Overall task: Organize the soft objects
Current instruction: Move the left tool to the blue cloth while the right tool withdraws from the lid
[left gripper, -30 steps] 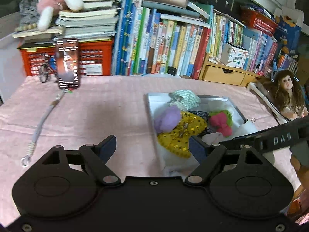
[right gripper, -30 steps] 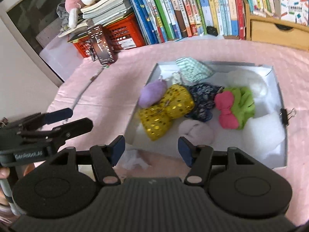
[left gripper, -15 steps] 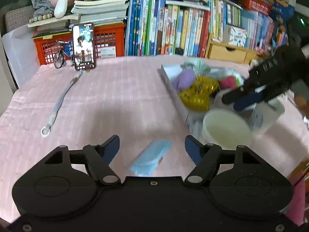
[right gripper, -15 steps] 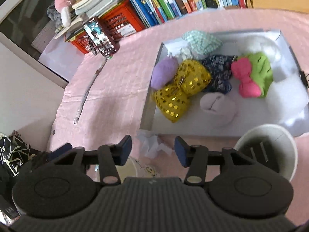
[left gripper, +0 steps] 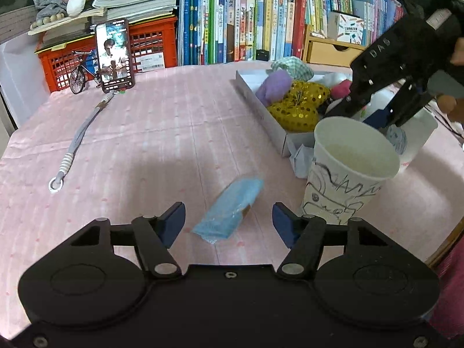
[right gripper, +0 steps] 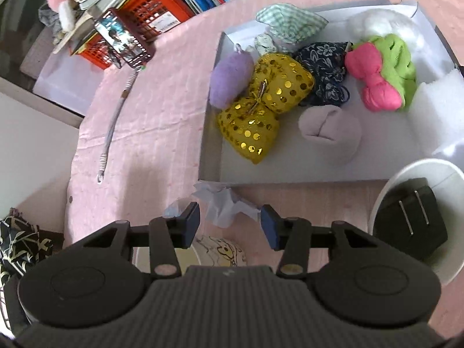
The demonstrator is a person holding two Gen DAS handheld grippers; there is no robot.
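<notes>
Pink cloth covers the tabletop [left gripper: 162,133], and behind it I see a wall of upright books [left gripper: 240,20], an orange crate [left gripper: 145,46] under stacked books, and a phone [left gripper: 114,55] propped upright beside a miniature bicycle [left gripper: 81,72]. On the right sits a shallow white tray [right gripper: 211,133] holding the soft things: a yellow sequined bow [right gripper: 261,107], a purple plush [right gripper: 230,78], a pink-and-green knit bundle [right gripper: 382,72], a navy floral piece [right gripper: 324,69] and a pale rolled sock [right gripper: 330,130]. A light blue soft packet [left gripper: 232,208] lies flat on the cloth just ahead of my left claw [left gripper: 229,223], whose jaws stand apart and empty. My right claw [right gripper: 230,226] hovers, jaws apart, above crumpled tissue [right gripper: 223,203] by the tray's near edge, between a doodled paper cup [left gripper: 348,174] and a white cup [right gripper: 391,197].
</notes>
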